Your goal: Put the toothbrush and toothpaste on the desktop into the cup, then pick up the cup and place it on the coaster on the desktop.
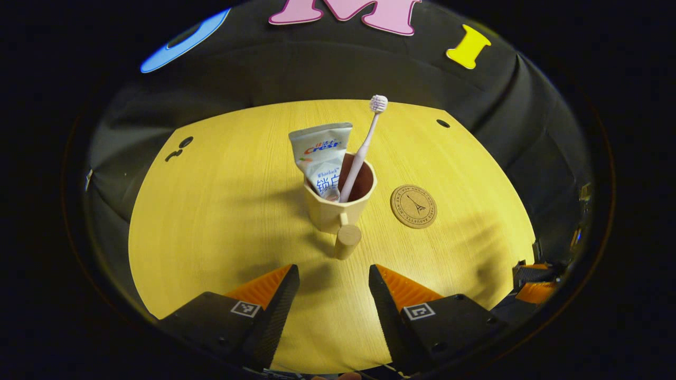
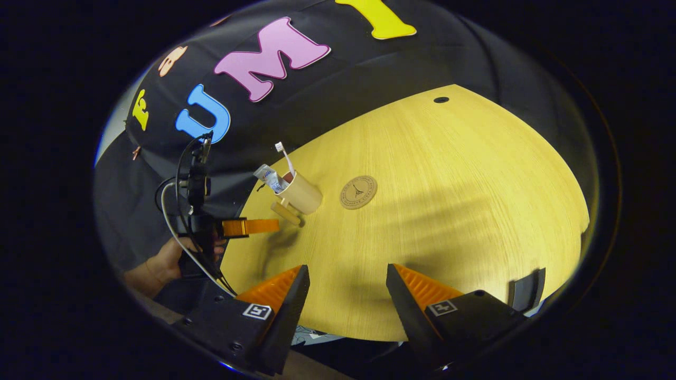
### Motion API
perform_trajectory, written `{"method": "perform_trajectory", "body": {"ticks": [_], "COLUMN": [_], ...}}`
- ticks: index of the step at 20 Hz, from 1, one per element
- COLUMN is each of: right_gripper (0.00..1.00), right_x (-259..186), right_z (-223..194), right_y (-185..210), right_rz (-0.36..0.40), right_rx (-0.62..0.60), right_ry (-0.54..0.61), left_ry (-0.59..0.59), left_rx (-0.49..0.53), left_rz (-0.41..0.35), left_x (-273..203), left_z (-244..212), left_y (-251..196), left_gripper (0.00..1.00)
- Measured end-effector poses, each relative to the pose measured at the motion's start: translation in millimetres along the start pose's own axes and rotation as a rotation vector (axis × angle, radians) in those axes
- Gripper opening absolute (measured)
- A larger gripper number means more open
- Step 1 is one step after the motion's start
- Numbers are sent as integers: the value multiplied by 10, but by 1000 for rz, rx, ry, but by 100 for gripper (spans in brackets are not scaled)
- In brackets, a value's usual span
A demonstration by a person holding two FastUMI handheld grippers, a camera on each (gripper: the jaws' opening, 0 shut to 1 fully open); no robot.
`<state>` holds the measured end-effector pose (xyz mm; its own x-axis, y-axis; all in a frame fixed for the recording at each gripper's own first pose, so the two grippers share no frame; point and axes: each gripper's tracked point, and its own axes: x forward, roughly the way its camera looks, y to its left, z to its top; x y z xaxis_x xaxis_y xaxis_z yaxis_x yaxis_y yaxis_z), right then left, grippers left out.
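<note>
On the yellow wooden desktop point(image 1: 222, 211) there is one cup point(image 1: 340, 203), one toothbrush point(image 1: 364, 150), one toothpaste tube point(image 1: 322, 158) and one round coaster point(image 1: 413, 206). The cup stands upright near the middle of the desktop, and both the toothbrush and the toothpaste tube are already in it. The coaster lies flat just beside the cup, apart from it, with nothing on it. In the left gripper view the cup's stubby handle point(image 1: 347, 241) juts out toward the camera, between the cup and the left gripper point(image 1: 334, 279), whose two fingers stand spread apart with nothing between them, short of the handle. The toothbrush's long axis runs up out of the cup, tilted toward the coaster's side, with its bristle head point(image 1: 378, 103) at the top; the toothpaste tube stands on end beside it, its flat crimped end upward, leaning the other way. The right gripper view takes in the same group from farther off and to one side: the cup point(image 2: 300, 194) and the coaster point(image 2: 358, 192) look small, and the left gripper point(image 2: 253, 226) shows near the cup's handle with a hand point(image 2: 161, 264) holding it and a cable looped over it. The right gripper point(image 2: 347, 279) hangs over bare desktop well apart from the cup, its fingers wide apart and holding nothing.
</note>
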<state>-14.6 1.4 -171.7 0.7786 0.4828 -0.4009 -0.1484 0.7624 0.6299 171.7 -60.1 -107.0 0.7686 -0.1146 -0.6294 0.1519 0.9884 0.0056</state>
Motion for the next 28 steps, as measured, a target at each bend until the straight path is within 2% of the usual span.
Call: {"method": "perform_trajectory", "body": {"ticks": [4,15,17,18,21,24,25,26,28], "right_gripper": [92,92,92,92,92,92,92,92,92], "right_x": [-99,-359,-392,-409,-425,-434,-428,-438,-436], "right_z": [9,107,82,69,49,43,41,44,47], "right_y": [-207,-674,-729,-747,-780,-777,-776,-781,-773], "right_rz": [-10,-60,-68,-69,-74,-73,-74,-73,-71], "right_rx": [67,179,199,207,214,205,204,203,205], "right_ry": [-13,-75,-79,-79,-77,-73,-71,-69,-69], "left_ry": [48,184,195,197,208,196,190,186,182], "left_rx": [-51,1,-5,-6,-12,-9,-13,-15,-18], "left_rz": [10,77,85,98,96,90,87,83,72], "left_x": [177,583,606,626,664,666,667,667,654], "left_z": [132,285,308,303,285,285,293,286,269], "left_y": [-24,-34,-16,7,-19,-7,-12,-13,-26], "left_gripper": [83,76,71,55,33,30,34,29,28]}}
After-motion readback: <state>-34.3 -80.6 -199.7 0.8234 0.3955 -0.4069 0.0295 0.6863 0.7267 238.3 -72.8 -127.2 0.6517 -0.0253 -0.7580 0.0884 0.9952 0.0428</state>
